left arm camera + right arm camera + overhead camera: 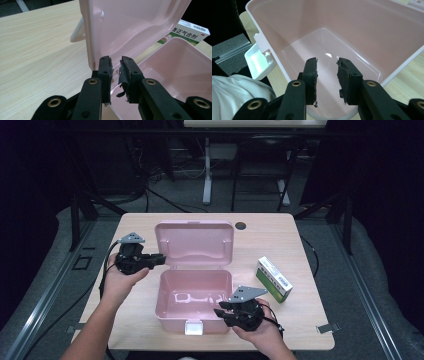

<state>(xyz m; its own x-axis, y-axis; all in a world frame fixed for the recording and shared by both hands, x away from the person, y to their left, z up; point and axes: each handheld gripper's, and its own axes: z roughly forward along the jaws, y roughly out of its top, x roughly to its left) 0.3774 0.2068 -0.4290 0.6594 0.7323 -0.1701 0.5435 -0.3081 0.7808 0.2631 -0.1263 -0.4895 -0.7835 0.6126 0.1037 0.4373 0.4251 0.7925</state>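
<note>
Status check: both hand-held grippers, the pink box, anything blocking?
Left hand-held gripper open at the raised lid's left edge, gripping nothing. Right hand-held gripper open over the pink box front right rim, box empty. Green-white carton sits apart on the right; nothing blocking.

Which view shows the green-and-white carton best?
The high view: the green-and-white carton lies whole on the table, right of the pink box. The left gripper view catches one printed end past the box's lid. The right gripper view looks into the box.
</note>
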